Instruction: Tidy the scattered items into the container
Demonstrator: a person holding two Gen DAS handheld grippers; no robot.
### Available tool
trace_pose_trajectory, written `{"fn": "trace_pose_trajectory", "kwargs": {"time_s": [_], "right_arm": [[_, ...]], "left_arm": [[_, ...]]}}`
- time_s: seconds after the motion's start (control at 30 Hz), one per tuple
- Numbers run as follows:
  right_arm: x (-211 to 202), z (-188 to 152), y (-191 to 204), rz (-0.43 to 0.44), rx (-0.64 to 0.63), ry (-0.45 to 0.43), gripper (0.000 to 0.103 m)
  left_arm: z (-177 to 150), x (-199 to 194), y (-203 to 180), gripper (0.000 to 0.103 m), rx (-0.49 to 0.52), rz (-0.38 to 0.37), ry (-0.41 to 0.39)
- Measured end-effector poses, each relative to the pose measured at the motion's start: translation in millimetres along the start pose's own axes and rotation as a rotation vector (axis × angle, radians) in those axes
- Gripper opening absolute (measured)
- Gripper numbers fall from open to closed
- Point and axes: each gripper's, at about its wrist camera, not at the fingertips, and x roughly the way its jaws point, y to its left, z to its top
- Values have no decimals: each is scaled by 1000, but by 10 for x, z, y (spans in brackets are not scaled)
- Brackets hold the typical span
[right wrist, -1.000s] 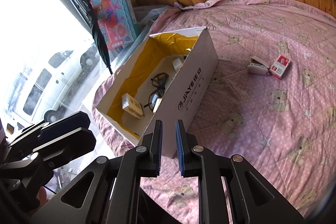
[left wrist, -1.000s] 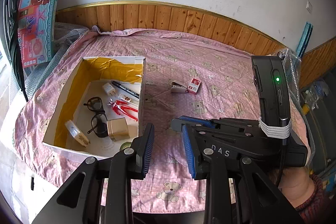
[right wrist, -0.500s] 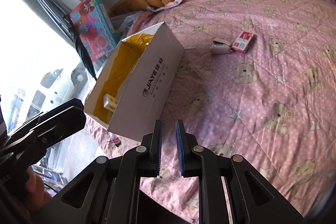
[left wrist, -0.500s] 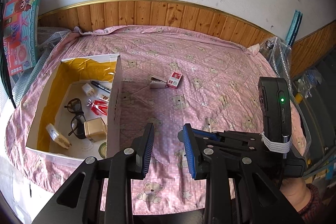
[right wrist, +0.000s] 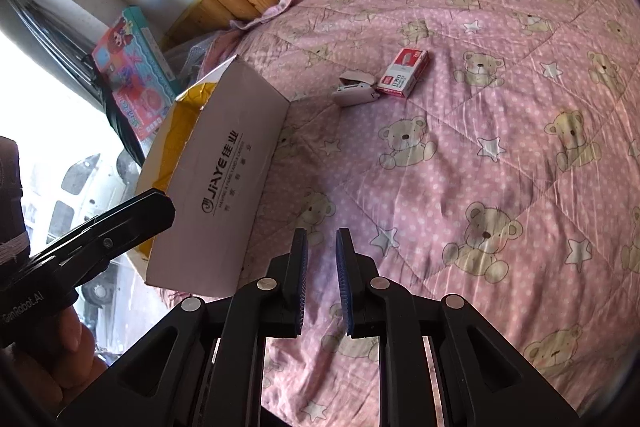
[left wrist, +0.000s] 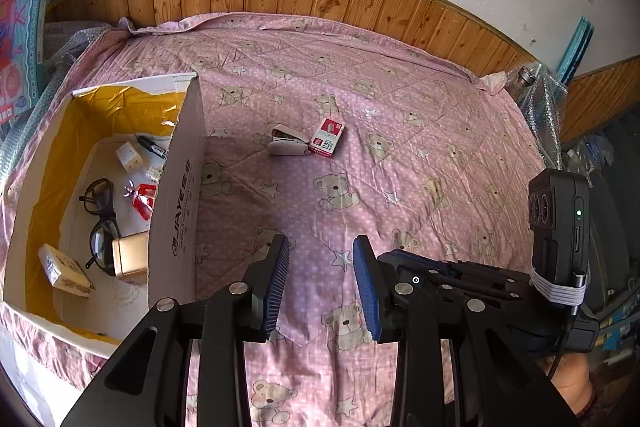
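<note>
At left of the left-wrist frame, the box [left wrist: 176,195] is seen holding glasses [left wrist: 100,211] and small items. At centre, a stapler [left wrist: 286,145] touching a staple packet [left wrist: 328,138] lies on the bed [left wrist: 420,155]. Left claw [left wrist: 322,279] is released; right claw [right wrist: 321,277] is narrowly parted, empty. The stapler should be approached from above. Box contents are partly hidden by its wall.

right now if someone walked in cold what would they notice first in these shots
Probably the pink teddy-bear quilt covering the whole bed. Next, the white cardboard box at its left edge, yellow inside and already holding glasses and small items. Alone mid-quilt, a stapler lies beside a red staple box, with the left gripper and right gripper both empty short of them.
</note>
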Motion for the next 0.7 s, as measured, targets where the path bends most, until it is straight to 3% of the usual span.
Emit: {"fn": "trace_pose_trajectory", "kwargs": {"time_s": [0.57, 0.7], "right_arm": [[940, 973, -156, -42, -87, 81, 18], [1168, 1207, -218, -52, -109, 88, 23]], "left_arm": [[306, 687, 337, 35, -82, -38, 79], [382, 859, 394, 35, -96, -48, 92]]}}
